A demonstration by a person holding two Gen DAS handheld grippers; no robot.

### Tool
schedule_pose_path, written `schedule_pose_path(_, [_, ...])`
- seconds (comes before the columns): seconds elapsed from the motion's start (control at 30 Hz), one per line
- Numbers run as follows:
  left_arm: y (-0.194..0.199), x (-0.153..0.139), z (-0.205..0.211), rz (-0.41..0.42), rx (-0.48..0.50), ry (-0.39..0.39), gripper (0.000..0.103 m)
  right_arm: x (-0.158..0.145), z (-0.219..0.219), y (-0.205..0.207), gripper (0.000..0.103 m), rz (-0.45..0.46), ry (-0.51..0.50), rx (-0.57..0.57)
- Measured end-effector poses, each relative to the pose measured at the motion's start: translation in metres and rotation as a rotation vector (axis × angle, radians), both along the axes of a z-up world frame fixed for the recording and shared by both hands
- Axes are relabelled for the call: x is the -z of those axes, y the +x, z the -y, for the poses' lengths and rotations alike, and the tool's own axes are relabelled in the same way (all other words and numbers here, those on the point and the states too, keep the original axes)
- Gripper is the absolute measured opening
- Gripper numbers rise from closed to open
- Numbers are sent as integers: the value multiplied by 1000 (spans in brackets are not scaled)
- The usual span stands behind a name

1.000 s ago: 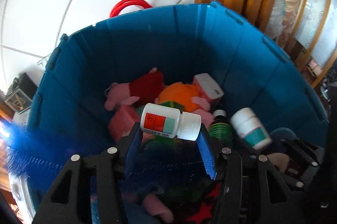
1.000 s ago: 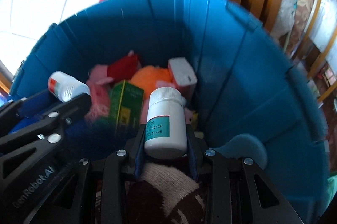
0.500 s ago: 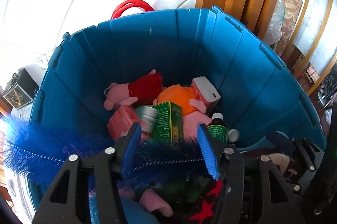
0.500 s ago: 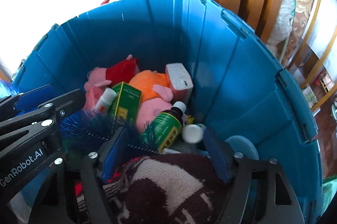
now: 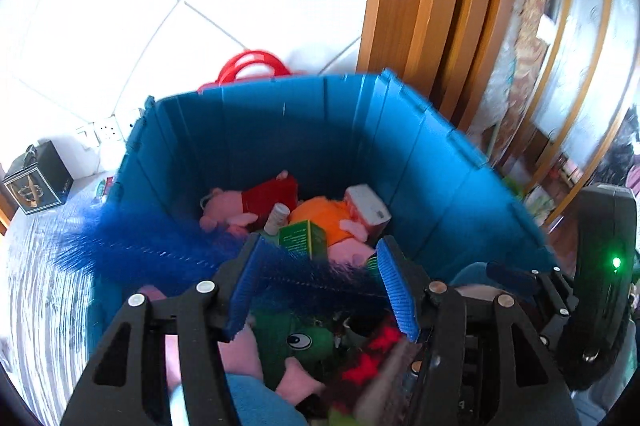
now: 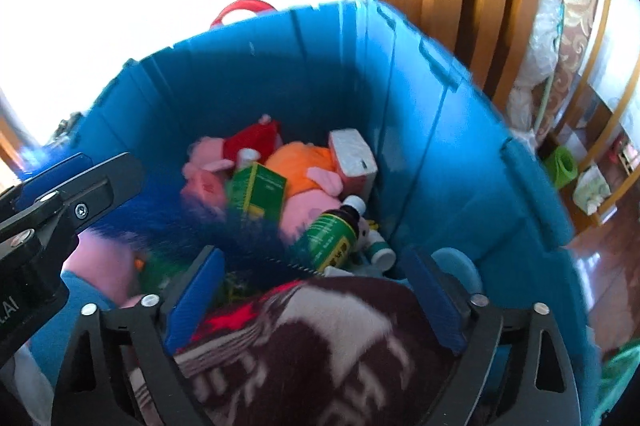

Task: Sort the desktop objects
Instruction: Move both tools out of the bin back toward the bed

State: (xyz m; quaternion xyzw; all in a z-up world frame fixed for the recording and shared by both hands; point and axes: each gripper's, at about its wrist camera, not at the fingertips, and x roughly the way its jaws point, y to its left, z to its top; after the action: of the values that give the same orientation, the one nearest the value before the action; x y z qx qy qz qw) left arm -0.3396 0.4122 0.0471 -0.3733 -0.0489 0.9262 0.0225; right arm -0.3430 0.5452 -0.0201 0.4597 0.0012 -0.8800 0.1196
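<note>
Bottles dropped: both white pill bottles now lie in the blue bin (image 5: 256,129).
We hold left gripper (image 5: 320,286) and right gripper (image 6: 316,298) jaws apart, empty, ready for more.

Left gripper (image 5: 320,278) of matte black plastic, ribbed blue finger pads (image 5: 394,290), silver screws, right gripper (image 6: 312,290) alike, green indicator light (image 5: 616,261) glowing on its body

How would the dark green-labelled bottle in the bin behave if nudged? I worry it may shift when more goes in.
The green-labelled bottle lies on its side, so it would probably roll. It leans against soft pink plush, which likely gives way rather than bracing it. Its smooth round body may slip in the right gripper.
</note>
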Motion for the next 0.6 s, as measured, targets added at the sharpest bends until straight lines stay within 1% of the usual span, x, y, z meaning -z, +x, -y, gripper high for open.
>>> schedule_pose_path(0.1, [30, -23, 6, -61, 20, 24, 57, -26, 0, 24, 100, -69, 7, -25])
schedule_pose_path(0.17, [52, -38, 10, -97, 23, 16, 61, -42, 2, 42, 102, -118, 11, -47])
schedule_pose_path(0.23, [74, -51, 17, -144, 18, 9, 72, -57, 5, 61, 102, -172, 16, -62])
schedule_pose_path(0.27, [87, -58, 22, -177, 11, 3, 74, -63, 6, 71, 102, -196, 19, -66])
schedule_pose_path(0.3, [100, -64, 28, -211, 3, -8, 80, -70, 8, 82, 102, -226, 14, -75])
schedule_pose_path(0.37, [122, -71, 38, -263, -17, -32, 83, -82, 15, 103, 102, -270, -21, -107])
schedule_pose_path(0.43, [141, -75, 52, -303, -41, -56, 89, -89, 24, 118, 102, -299, -34, -119])
schedule_pose_path(0.47, [151, -75, 62, -320, -63, -68, 90, -92, 30, 124, 103, -308, -38, -124])
schedule_pose_path(0.53, [163, -73, 84, -331, -102, -81, 90, -97, 44, 137, 103, -329, -40, -128])
schedule_pose_path(0.6, [175, -69, 114, -334, -119, -62, 90, -100, 60, 148, 103, -352, -38, -132])
